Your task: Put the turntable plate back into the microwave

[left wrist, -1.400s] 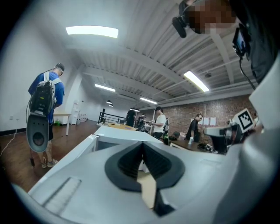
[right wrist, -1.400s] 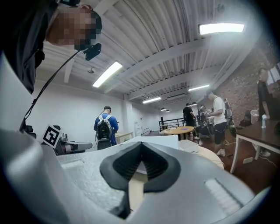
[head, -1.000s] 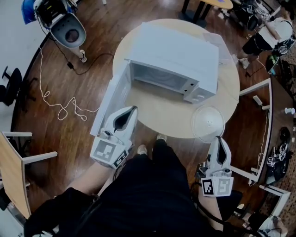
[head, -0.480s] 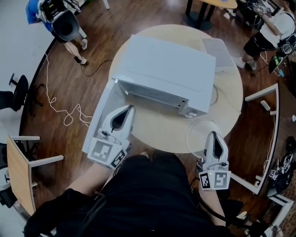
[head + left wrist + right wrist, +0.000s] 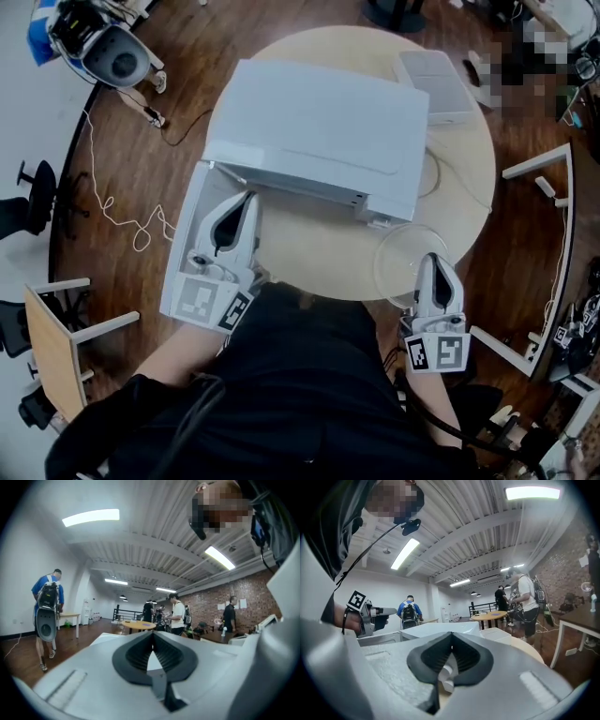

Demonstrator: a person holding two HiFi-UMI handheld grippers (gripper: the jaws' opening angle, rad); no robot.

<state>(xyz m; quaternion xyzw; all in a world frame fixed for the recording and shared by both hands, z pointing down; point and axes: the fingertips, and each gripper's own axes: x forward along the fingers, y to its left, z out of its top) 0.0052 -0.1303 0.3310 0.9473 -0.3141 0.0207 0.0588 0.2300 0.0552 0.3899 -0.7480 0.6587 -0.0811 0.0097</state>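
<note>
Left gripper (image 5: 247,197) nearer open microwave door (image 5: 190,225)

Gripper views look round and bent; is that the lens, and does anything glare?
Left gripper view: a wide-angle lens bows the ceiling beams, corners go dark, the strip light glares white. Right gripper view: same bowing and glare. Head view: even light, the clear turntable plate barely shows against the table.

Dark wood floor (image 5: 117,281) w/ round light table (image 5: 469,178) at centre, office chair (image 5: 33,202) at left – brick wall (image 5: 213,604) on rt, strip lights (image 5: 91,517) on ribbed white ceiling (image 5: 140,550)
</note>
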